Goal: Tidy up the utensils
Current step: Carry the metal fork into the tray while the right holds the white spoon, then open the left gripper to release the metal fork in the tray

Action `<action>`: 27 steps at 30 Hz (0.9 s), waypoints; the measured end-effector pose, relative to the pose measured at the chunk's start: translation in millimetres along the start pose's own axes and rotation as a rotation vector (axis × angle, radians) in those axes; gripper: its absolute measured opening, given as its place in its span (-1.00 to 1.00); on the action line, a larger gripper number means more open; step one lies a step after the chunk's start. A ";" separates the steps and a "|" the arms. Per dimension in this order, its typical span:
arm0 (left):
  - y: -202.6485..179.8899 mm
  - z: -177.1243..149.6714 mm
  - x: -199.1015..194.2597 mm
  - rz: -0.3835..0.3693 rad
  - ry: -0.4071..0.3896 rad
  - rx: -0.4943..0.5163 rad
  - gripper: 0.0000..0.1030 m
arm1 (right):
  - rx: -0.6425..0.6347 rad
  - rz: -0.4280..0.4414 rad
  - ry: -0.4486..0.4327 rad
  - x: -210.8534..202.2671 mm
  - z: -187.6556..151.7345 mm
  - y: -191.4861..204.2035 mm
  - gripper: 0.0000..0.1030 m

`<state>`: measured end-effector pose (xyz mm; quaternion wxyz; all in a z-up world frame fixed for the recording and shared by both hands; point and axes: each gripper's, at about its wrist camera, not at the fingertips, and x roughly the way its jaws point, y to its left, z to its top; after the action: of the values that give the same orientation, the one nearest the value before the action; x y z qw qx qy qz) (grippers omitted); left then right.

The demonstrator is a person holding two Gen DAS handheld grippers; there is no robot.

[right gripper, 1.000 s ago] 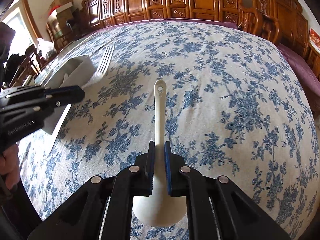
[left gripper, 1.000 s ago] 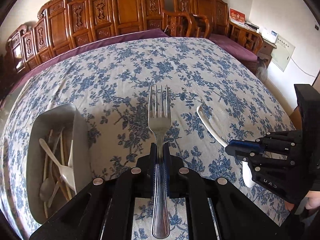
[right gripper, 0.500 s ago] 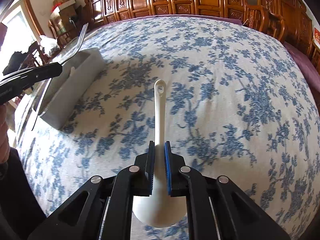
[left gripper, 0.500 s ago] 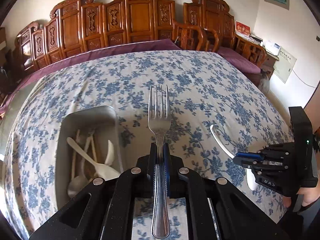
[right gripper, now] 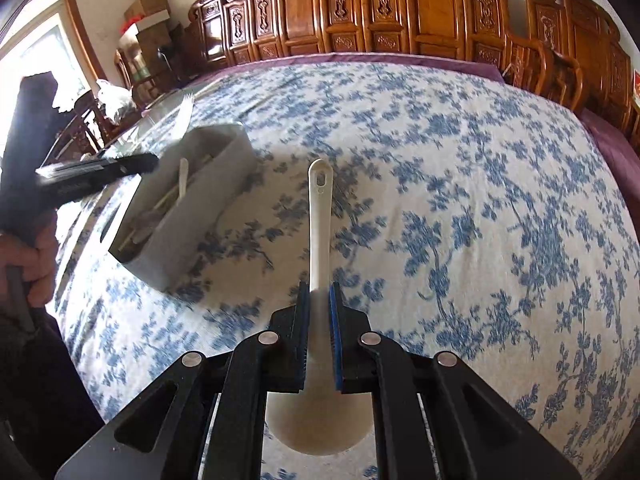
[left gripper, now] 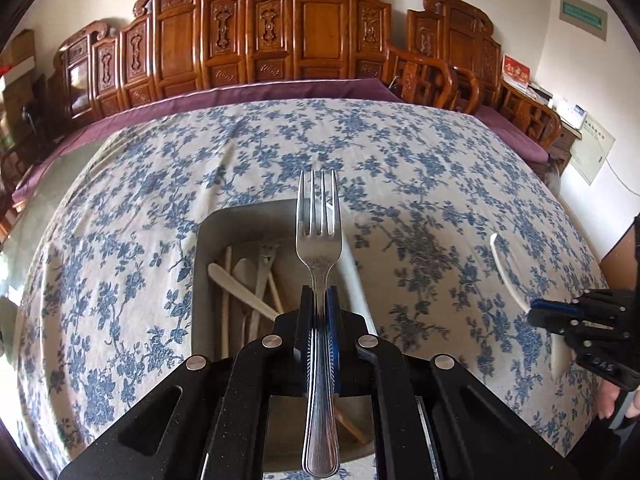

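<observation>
Now the left gripper (left gripper: 320,300), clamped on the neck of a silver metal fork (left gripper: 319,248), has swung sideways from the bare blue-floral tablecloth on the table (left gripper: 440,184) to directly above the grey rectangular utensil bin (left gripper: 208,240), which already holds pale spoons and chopsticks. So the fork looks ready to drop in once the jaws part. Meanwhile the right gripper (right gripper: 320,300), pinching a white plastic ladle-style spoon (right gripper: 320,216) by its handle, has edged nearer the bin and probably goes next.
</observation>
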<state>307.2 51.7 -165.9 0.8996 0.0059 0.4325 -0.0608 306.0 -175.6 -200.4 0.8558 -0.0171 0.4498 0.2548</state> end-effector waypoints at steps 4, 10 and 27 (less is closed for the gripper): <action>11.7 -3.2 11.8 0.001 0.019 -0.020 -0.88 | -0.014 0.002 -0.022 -3.7 11.3 11.5 -0.79; 30.8 -8.3 31.6 0.003 0.070 -0.058 -0.88 | -0.019 0.023 -0.047 -1.0 28.5 28.8 -0.79; 39.7 -10.0 44.6 0.019 0.115 -0.039 -0.88 | -0.052 0.025 -0.048 2.4 59.0 76.1 -0.79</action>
<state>331.5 87.1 -208.5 0.8736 -0.0041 0.4846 -0.0432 317.7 -93.2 -151.9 0.8625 -0.0275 0.4226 0.2771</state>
